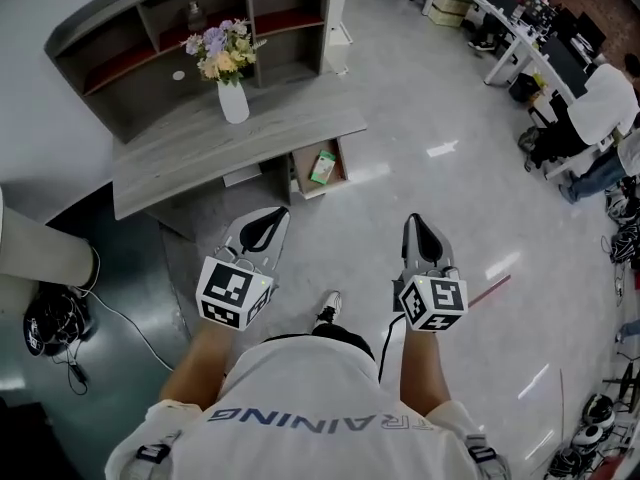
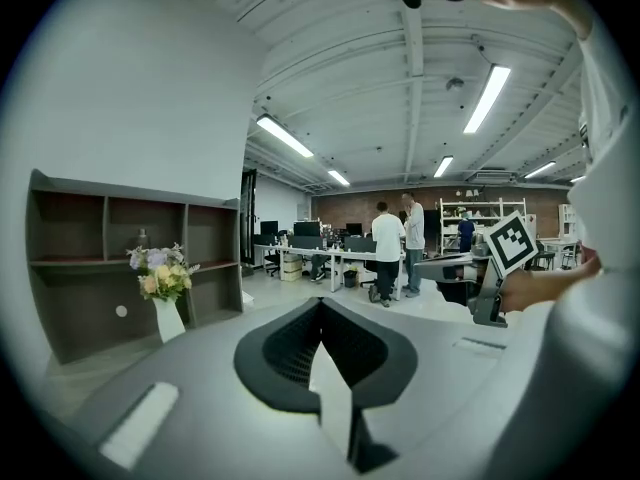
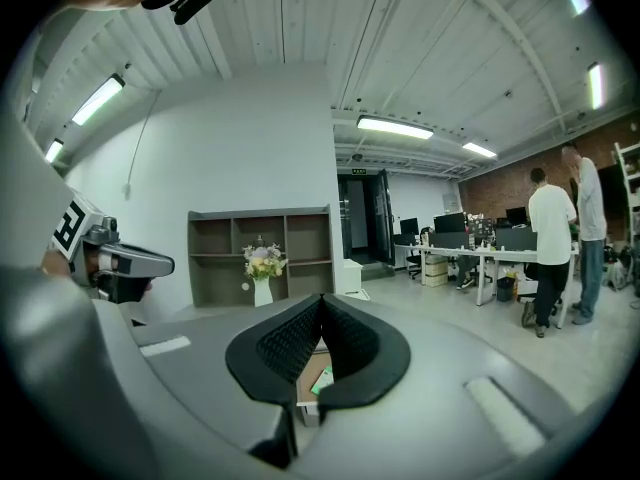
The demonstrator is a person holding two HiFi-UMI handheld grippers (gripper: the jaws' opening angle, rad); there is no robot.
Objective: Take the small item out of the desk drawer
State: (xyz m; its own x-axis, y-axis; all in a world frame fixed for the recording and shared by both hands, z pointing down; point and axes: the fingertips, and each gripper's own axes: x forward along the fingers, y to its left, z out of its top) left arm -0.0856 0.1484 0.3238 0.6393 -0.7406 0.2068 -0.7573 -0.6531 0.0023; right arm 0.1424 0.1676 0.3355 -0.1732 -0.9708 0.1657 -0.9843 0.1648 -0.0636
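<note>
A grey desk (image 1: 230, 138) stands ahead of me with its drawer (image 1: 297, 173) pulled open at the right end. A small green item (image 1: 322, 167) lies inside the drawer. My left gripper (image 1: 268, 218) is shut and empty, held in the air just short of the desk's front edge. My right gripper (image 1: 415, 224) is also shut and empty, hovering over the floor to the right of the drawer. In the right gripper view the green item (image 3: 322, 379) shows below the closed jaws of the right gripper (image 3: 322, 300). In the left gripper view the left gripper (image 2: 321, 302) points past the desk into the room.
A white vase of flowers (image 1: 232, 98) stands on the desk in front of a shelf unit (image 1: 150, 38). Cables and gear (image 1: 50, 323) lie on the floor at the left. People sit and stand at office desks (image 1: 600, 108) at the far right.
</note>
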